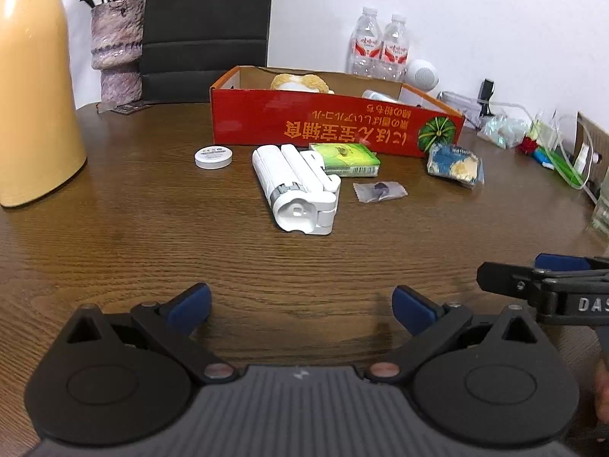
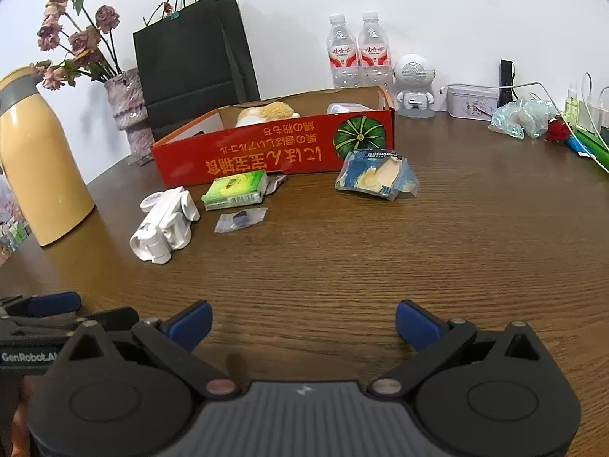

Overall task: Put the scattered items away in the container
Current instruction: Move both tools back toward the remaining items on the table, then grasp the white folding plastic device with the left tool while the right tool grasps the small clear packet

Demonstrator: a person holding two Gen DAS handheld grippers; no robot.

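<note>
A red cardboard box (image 1: 304,129) (image 2: 266,156) stands open on the brown table, with a plush toy (image 1: 300,83) inside. In front of it lie a white folding device (image 1: 297,186) (image 2: 163,224), a white round tin (image 1: 214,157), a green packet (image 1: 344,159) (image 2: 235,190), a small clear sachet (image 1: 378,191) (image 2: 240,220) and a torn blue wrapper (image 1: 455,163) (image 2: 377,175). My left gripper (image 1: 302,310) is open and empty, near the table's front. My right gripper (image 2: 304,323) is open and empty beside it; it also shows at the right edge of the left wrist view (image 1: 540,278).
A yellow flask (image 1: 34,87) (image 2: 38,160) stands at the left, with a vase of dried flowers (image 2: 125,99) and a black bag (image 2: 194,61) behind. Two water bottles (image 2: 357,51), a white robot speaker (image 2: 414,83), a tin and cables sit at the back right.
</note>
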